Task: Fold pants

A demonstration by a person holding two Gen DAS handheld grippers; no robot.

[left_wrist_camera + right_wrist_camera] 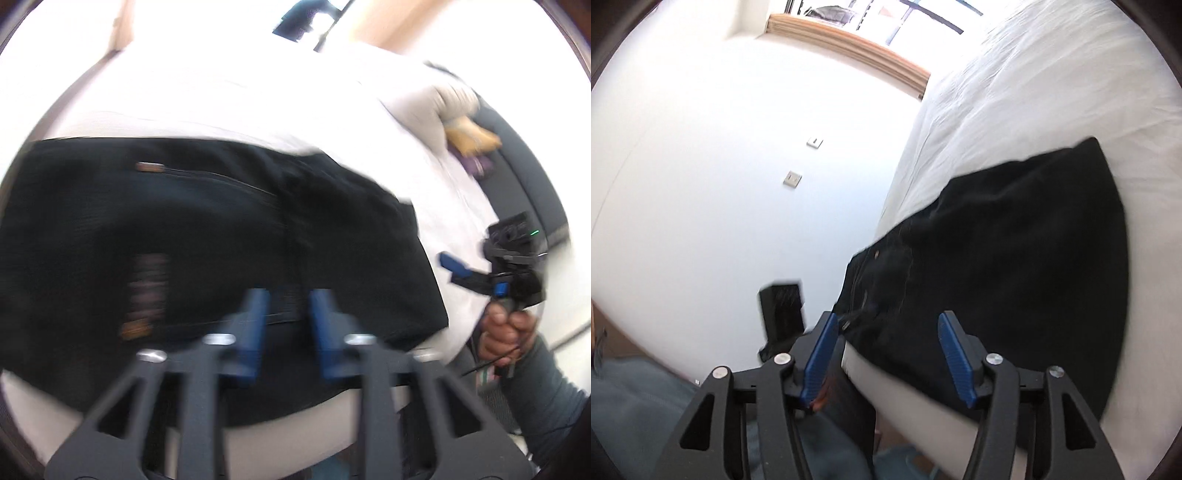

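Here the pants (207,236) are lying in a dark folded bundle on the white bed (207,99), sitting along its near edge, with part of the cloth hanging slightly over that edge. In the right wrist view the same pants (1015,258) are stretching from the near edge up toward the middle of the bed (1052,92), and a fly with a small button is showing at the end closest to the bed's side.

The left gripper (286,325) is hovering just above the near part of the pants, its blue fingers (255,332) standing a little apart with a narrow gap and no cloth caught between them; it is blurred, but it looks released. The right gripper (886,354) is spread wide, its blue fingers (955,354) straddling the near edge of the bed beside the pants and grasping nothing. In the left view the right gripper (458,266) is showing off the bed's right side, gripped by a hand (506,336).

A pillow (436,107) is lying at the far right corner of the bed.
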